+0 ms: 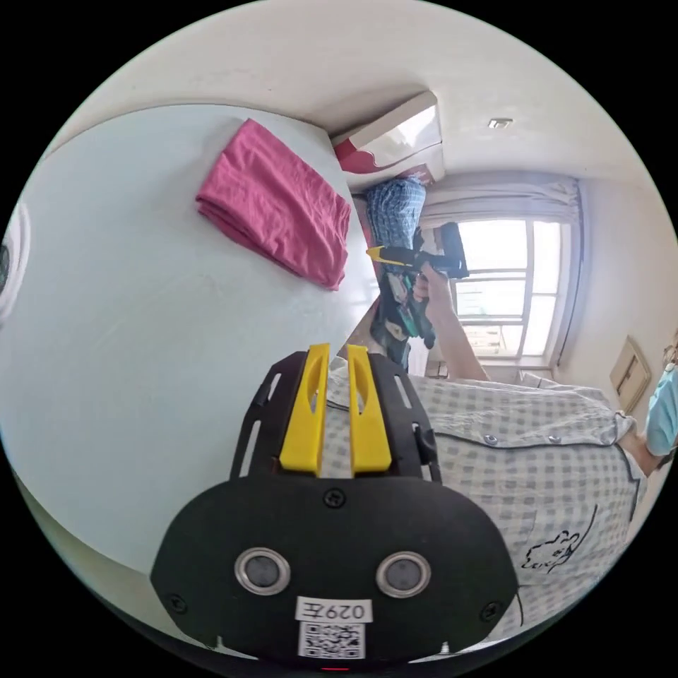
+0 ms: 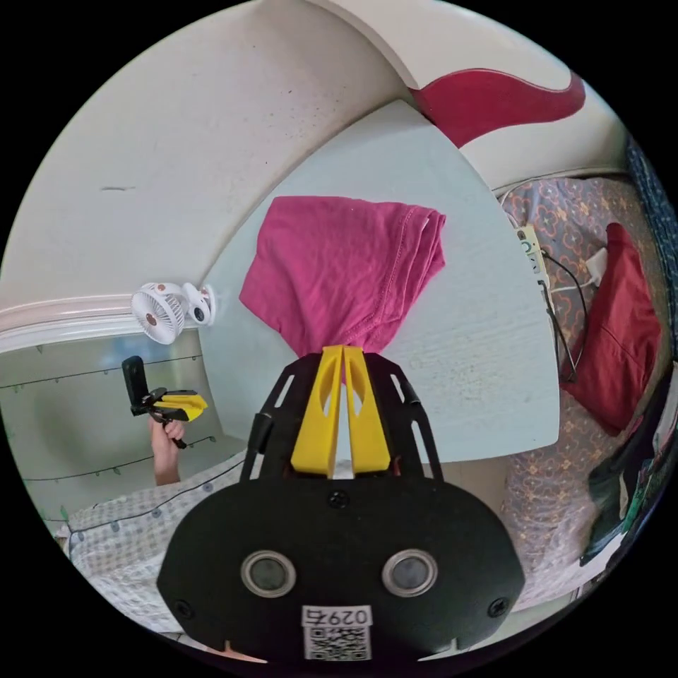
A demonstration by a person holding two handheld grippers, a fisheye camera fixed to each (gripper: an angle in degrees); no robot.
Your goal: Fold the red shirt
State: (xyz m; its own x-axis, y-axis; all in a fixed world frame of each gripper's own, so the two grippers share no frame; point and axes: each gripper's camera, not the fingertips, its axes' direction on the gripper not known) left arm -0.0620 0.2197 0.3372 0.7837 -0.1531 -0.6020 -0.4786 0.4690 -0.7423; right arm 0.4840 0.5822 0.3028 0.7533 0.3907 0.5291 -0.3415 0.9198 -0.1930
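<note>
The red shirt (image 1: 275,205) lies folded into a compact rectangle on the pale blue table (image 1: 141,318), near its far edge. My left gripper (image 1: 337,347) hovers over the table's near edge, jaws shut with nothing between them, well short of the shirt. A hand holds my right gripper (image 1: 374,253) in the air beyond the table's side edge. In the right gripper view the folded shirt (image 2: 339,275) lies just past my right gripper (image 2: 342,348), whose jaws are shut and empty above the table (image 2: 459,367). My left gripper (image 2: 201,404) appears small at the left, held in a hand.
A small white fan (image 2: 166,311) is clipped at the table's corner. Beside the table is a bed with a dark red cloth (image 2: 621,339) and charger cables (image 2: 558,311). The person's checked shirt (image 1: 530,459) is close to the table edge. A bright window (image 1: 515,282) stands behind.
</note>
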